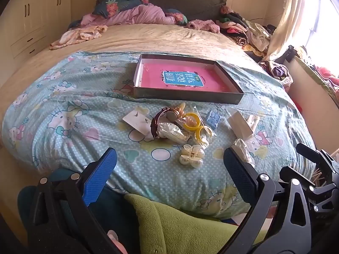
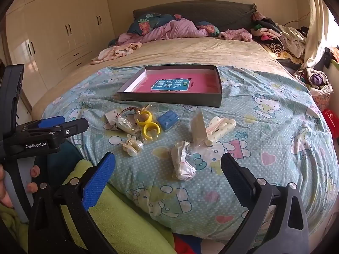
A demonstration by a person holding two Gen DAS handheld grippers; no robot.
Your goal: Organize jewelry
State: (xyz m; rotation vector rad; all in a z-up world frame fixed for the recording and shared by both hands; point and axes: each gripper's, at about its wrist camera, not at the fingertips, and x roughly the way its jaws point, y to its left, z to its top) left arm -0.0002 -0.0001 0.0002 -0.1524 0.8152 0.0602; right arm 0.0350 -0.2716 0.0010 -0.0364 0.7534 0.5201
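Blue-padded jaws of both grippers spread wide above a bed (image 2: 275, 110), nothing between them.
Left to right across the quilt: left gripper (image 1: 169, 160), pearl hair clip (image 2: 132, 145), yellow rings (image 2: 148, 124), blue box (image 2: 168, 119), crumpled packet (image 2: 182, 163), right gripper (image 2: 168, 165); behind them, an open tray (image 2: 169, 100).

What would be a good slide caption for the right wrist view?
Open right claw hovers over scattered jewelry on a cartoon-print quilt, shallow box waiting behind.
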